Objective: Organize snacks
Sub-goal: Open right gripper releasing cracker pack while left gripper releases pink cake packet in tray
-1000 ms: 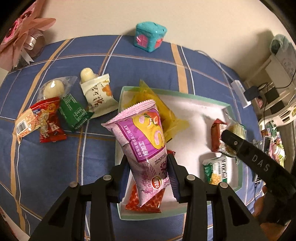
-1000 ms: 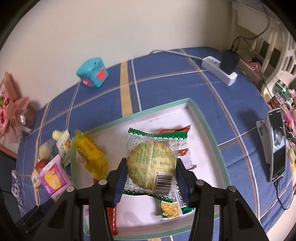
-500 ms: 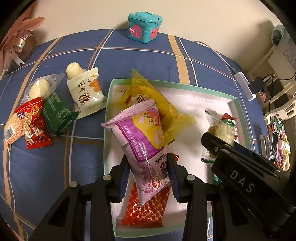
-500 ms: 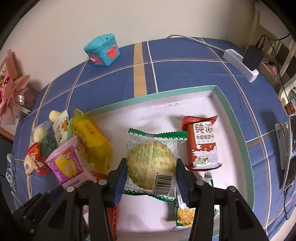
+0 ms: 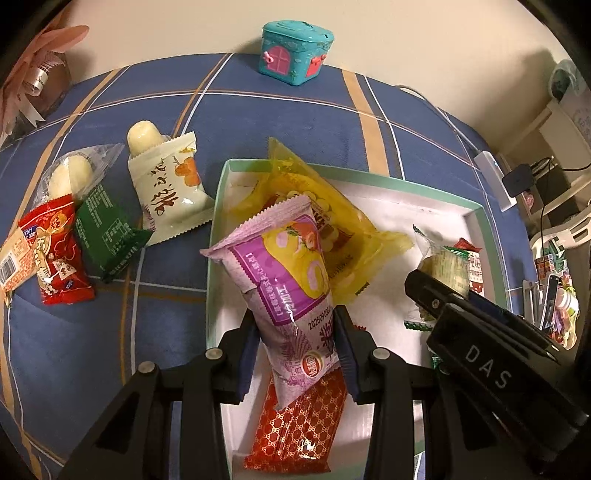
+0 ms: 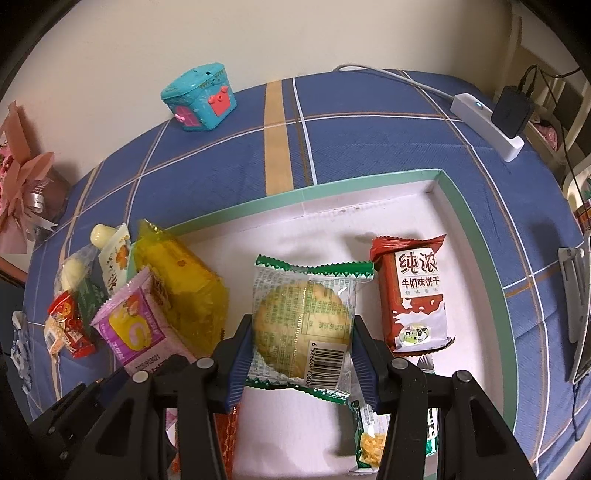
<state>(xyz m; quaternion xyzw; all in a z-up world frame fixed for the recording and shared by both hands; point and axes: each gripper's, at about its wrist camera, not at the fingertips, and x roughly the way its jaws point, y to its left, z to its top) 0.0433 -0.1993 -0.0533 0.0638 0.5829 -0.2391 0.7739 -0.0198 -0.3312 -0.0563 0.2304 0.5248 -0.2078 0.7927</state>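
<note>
Left gripper (image 5: pixel 297 341) pinches purple pack (image 5: pixel 286 280), right gripper (image 6: pixel 303 356) pinches cracker (image 6: pixel 304 317); release each flat in tray (image 6: pixel 369 214), cracker toward twelve o'clock.

1. We take this for a home: a blue plaid tablecloth (image 6: pixel 369 147) against a plain cream wall (image 6: pixel 295 33).
2. We see a teal toy house (image 5: pixel 295 51), a pink ribbon bouquet (image 6: pixel 22 184) and a white power strip (image 6: pixel 487 125) with a charger.
</note>
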